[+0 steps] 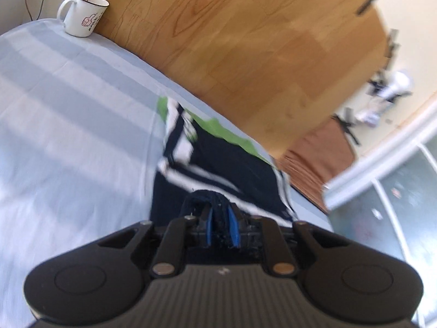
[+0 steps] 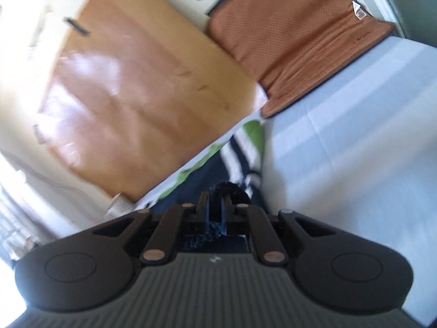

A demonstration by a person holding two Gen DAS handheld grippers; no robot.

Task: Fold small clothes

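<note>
A small navy garment (image 1: pixel 218 161) with white stripes and green trim lies on the pale blue sheet (image 1: pixel 68 109) near the table's far edge. My left gripper (image 1: pixel 220 218) is shut on a bunched navy edge of it. In the right wrist view the same garment (image 2: pixel 207 169) shows, and my right gripper (image 2: pixel 217 205) is shut on another navy edge. Both held edges are lifted off the sheet, and the rest of the garment trails down to it. Both views are blurred by motion.
A white enamel mug (image 1: pixel 82 13) stands at the sheet's far left corner. A brown cushion (image 2: pixel 300 35) lies at the sheet's edge. Beyond the edge is a wooden floor (image 1: pixel 245 41) with clutter (image 1: pixel 382 95) farther off.
</note>
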